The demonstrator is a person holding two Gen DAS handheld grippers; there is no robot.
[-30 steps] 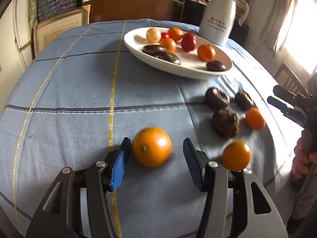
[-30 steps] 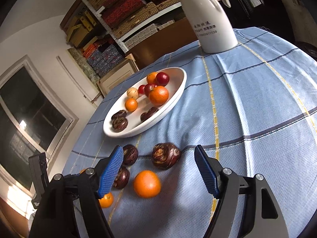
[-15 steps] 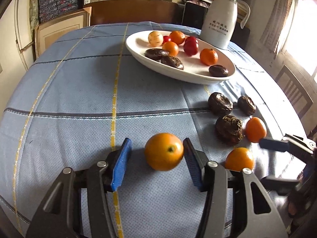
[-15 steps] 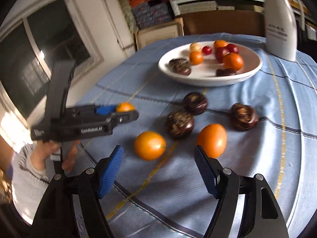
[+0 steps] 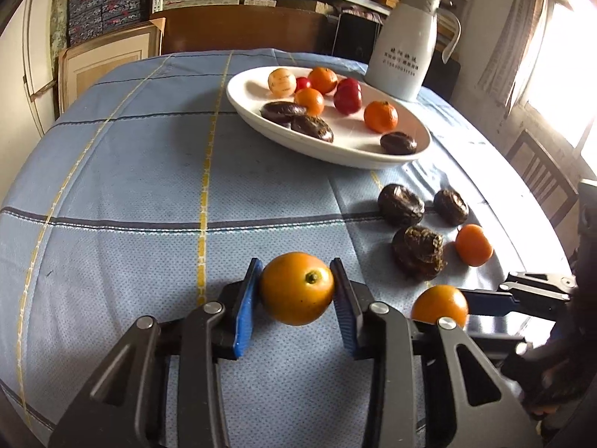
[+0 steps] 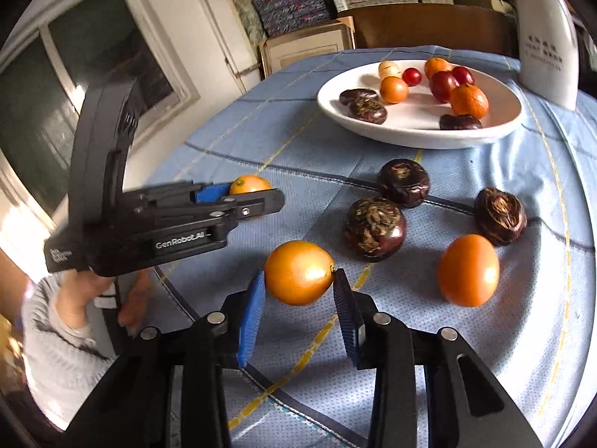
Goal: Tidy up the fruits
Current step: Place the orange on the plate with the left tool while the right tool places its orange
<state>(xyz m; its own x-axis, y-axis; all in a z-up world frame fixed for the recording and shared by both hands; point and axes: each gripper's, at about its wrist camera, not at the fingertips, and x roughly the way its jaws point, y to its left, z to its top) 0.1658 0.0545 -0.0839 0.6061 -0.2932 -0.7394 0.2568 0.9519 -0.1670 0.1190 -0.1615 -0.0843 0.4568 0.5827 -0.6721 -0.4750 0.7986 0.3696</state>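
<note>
My left gripper (image 5: 296,285) is shut on an orange (image 5: 297,288) just above the blue tablecloth; it also shows in the right wrist view (image 6: 209,205) with that orange (image 6: 249,184) between its pads. My right gripper (image 6: 298,283) is shut on a second orange (image 6: 299,277); this orange (image 5: 439,304) and the gripper's tip (image 5: 485,300) show at the lower right of the left wrist view. A white oval plate (image 5: 358,156) holds several oranges, red fruits and dark fruits.
On the cloth lie three dark wrinkled fruits (image 6: 374,227) and one more loose orange (image 6: 468,269). A white jug (image 5: 410,63) stands behind the plate. The table edge and a chair (image 5: 541,175) are at the right.
Both grippers have closed, each on an orange. The right gripper has moved in onto the near orange beside the left gripper.
</note>
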